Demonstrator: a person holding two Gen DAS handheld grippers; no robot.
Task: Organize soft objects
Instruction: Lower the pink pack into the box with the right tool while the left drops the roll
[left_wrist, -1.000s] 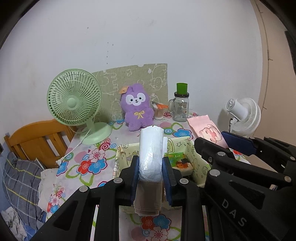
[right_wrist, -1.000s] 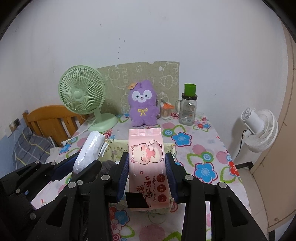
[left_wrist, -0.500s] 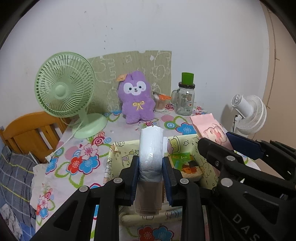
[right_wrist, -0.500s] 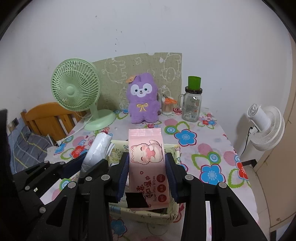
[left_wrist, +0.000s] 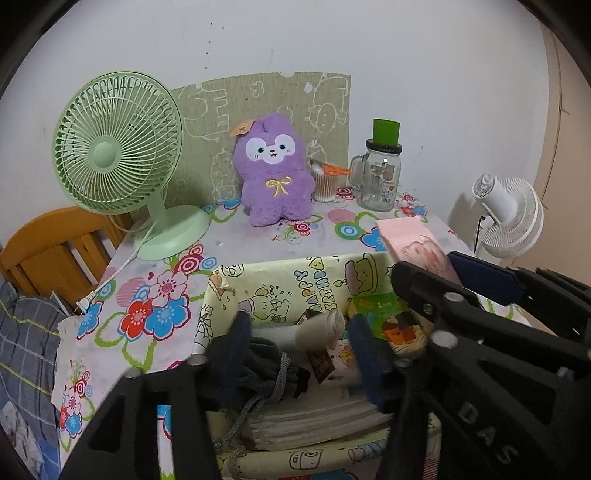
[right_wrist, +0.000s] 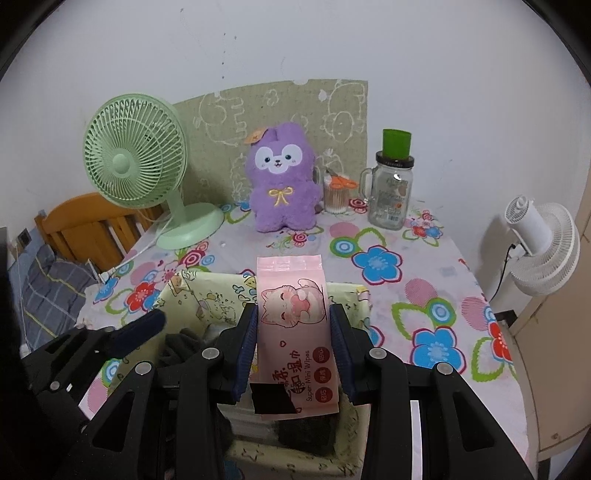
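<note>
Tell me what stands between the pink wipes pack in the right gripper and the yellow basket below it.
Nothing visible blocks it. The right gripper holds the wipes pack above the open basket. The left gripper, open, hovers over the basket's left side, beside the path rather than in it.

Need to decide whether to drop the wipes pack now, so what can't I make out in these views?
- Storage box floor under the pink wipes pack: right wrist view, hidden by the pack and the right claw.
- Left claw fingers: left wrist view, motion-blurred; open, nothing between them.
- White roll: left wrist view, blurred, resting place unclear.
- Box's near wall: both views, cut off by claw bodies.
</note>
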